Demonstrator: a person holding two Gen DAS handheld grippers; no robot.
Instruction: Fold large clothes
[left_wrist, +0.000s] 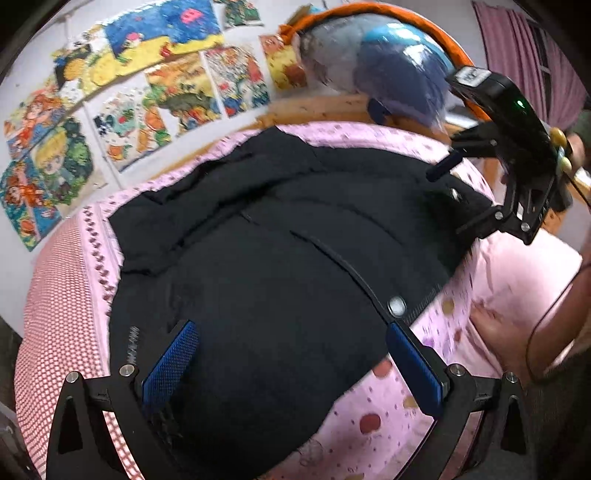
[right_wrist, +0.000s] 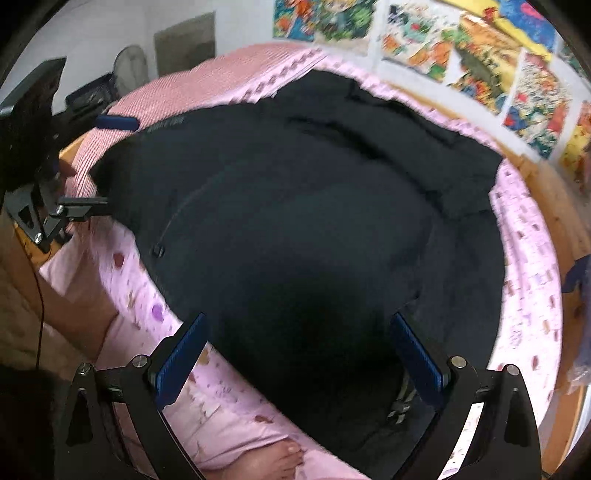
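Grippers left (left_wrist: 291, 354) and right (right_wrist: 299, 354) hover spread over black jacket (left_wrist: 258, 258); only right view shows toes (right_wrist: 284, 454).

Black padded jacket (left_wrist: 266, 258) spread flat, unfolded.
Front side up, lying on the pink sheet and covering most of it. Closed placket runs diagonally down the middle, with a silver snap near the hem edge. Small light lettering on one side panel. Surface puffy, with soft creases. One sleeve lies along the far edge toward the wall.
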